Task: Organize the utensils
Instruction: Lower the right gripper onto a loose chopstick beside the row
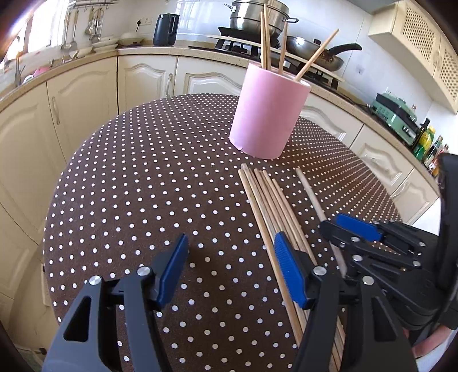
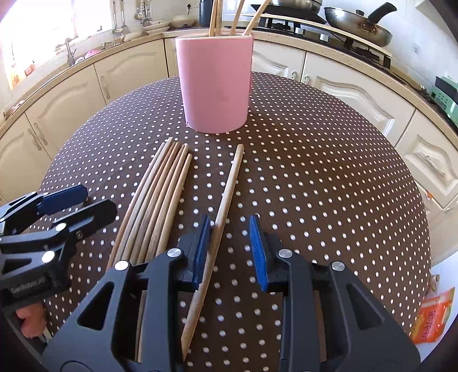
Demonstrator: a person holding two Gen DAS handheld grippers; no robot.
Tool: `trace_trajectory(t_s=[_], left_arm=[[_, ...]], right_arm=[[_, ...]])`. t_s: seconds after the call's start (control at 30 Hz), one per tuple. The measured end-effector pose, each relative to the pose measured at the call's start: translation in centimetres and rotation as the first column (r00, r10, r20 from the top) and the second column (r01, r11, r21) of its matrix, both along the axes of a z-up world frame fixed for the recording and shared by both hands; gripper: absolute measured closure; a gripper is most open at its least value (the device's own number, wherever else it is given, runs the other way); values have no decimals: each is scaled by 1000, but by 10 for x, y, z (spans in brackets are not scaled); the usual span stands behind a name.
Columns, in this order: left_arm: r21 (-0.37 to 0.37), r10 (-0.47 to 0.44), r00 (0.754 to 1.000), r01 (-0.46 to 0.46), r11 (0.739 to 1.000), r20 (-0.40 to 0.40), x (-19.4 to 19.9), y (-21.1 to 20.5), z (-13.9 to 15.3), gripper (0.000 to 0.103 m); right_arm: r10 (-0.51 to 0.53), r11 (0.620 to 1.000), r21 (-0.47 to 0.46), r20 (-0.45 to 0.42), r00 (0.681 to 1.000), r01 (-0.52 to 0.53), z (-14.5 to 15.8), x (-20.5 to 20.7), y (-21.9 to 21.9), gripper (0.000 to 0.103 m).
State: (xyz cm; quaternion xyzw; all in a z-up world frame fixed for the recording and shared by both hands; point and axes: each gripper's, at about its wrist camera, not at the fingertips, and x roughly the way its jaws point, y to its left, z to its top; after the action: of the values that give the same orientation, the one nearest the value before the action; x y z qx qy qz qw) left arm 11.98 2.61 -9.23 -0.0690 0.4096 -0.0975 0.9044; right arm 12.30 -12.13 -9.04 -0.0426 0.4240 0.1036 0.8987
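Note:
A pink cylindrical holder (image 1: pixel 267 114) (image 2: pixel 216 83) stands on the dotted table and holds several wooden chopsticks (image 1: pixel 282 47). A bundle of several chopsticks (image 1: pixel 272 206) (image 2: pixel 160 194) lies flat in front of it. One single chopstick (image 2: pixel 226 194) (image 1: pixel 310 191) lies apart to their right. My right gripper (image 2: pixel 229 243) (image 1: pixel 340 229) is open and low over the table, the single chopstick passing between its jaws against the left pad. My left gripper (image 1: pixel 232 257) (image 2: pixel 86 200) is open and empty, to the left of the bundle.
The round table (image 1: pixel 143 186) has a brown cloth with white dots. Cream kitchen cabinets (image 1: pixel 86 94) curve behind it, with a stove, a pan (image 2: pixel 357 25) and pots. An orange packet (image 2: pixel 432 317) lies beyond the table's right edge.

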Motion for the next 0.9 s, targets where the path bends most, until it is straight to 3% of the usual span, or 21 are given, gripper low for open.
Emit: trace_trajectory(t_s=[0.4,0.9], left_arm=[[172,40,998,-33,985,-39,14,-25,3,41],[244,79,994,-57,968,-80,27,-39,8,40]], right_arm=[[-1,1000,16,-2,1000,1,0,-7,-2,74],[0,995,102,-15,1000,1,1,-4,-15,74]])
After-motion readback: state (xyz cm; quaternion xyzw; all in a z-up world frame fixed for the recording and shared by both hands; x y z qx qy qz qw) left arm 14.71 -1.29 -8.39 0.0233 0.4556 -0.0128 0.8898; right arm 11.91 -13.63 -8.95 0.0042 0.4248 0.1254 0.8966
